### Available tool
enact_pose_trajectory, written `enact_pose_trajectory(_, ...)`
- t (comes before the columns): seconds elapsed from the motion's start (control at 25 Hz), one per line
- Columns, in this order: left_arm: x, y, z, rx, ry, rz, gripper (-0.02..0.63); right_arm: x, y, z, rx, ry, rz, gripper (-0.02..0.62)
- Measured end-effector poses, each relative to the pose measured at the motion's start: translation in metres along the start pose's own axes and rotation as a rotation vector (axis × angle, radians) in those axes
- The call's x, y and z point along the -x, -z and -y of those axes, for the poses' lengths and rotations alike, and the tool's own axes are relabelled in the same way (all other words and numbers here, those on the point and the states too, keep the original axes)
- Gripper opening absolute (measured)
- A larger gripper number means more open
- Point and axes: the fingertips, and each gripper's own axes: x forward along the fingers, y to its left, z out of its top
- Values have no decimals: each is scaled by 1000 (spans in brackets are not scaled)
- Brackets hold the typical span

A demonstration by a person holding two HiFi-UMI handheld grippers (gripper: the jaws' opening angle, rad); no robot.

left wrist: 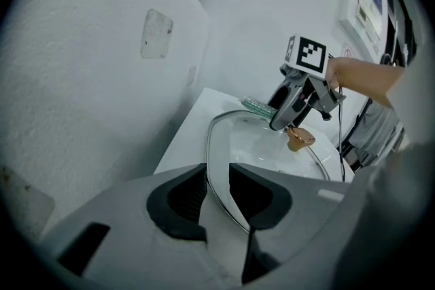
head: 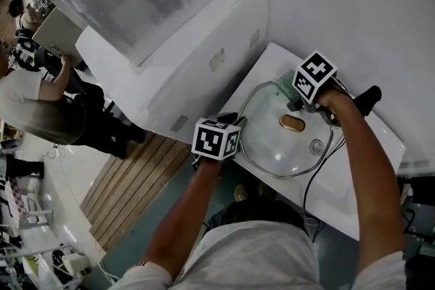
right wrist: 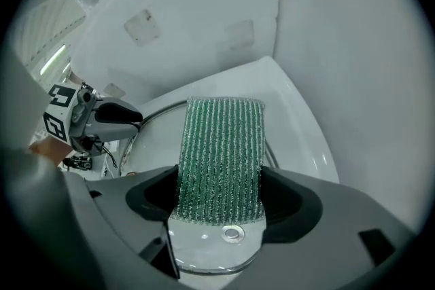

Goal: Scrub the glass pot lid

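The glass pot lid point(head: 272, 146) lies on a white counter point(head: 370, 166), its bronze knob point(head: 293, 122) facing up. My left gripper point(head: 234, 124) is at the lid's left edge. In the left gripper view the metal rim point(left wrist: 208, 159) runs between the jaws, close to the left pad, with a gap to the right one. My right gripper point(head: 297, 102) is shut on a green scrubbing pad point(right wrist: 221, 153). The pad lies over the lid's far side point(right wrist: 204, 251), near the knob point(left wrist: 299, 139). The pad point(left wrist: 257, 105) sticks out past the right gripper point(left wrist: 279, 124).
A large white cabinet point(head: 177, 58) stands against the counter's left side, and a white wall lies behind. A black cable point(head: 314, 176) runs off the counter's near edge. A black object point(head: 370, 100) sits at the right. People point(head: 61, 105) stand far left on the floor.
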Motion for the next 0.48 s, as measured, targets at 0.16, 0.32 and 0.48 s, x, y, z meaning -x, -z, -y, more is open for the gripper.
enact_pose_trajectory(0.16, 0, 0, 1, 6, -5, 13, 112, 10, 0, -5, -14, 6, 63, 348)
enact_pose_trajectory(0.32, 0, 0, 2, 6, -8, 19, 112, 30, -7, -27, 106, 53, 86, 348)
enact_pose_trajectory(0.48, 1, 0, 1, 6, -9, 21, 112, 39, -14, -60, 271, 92, 42, 348)
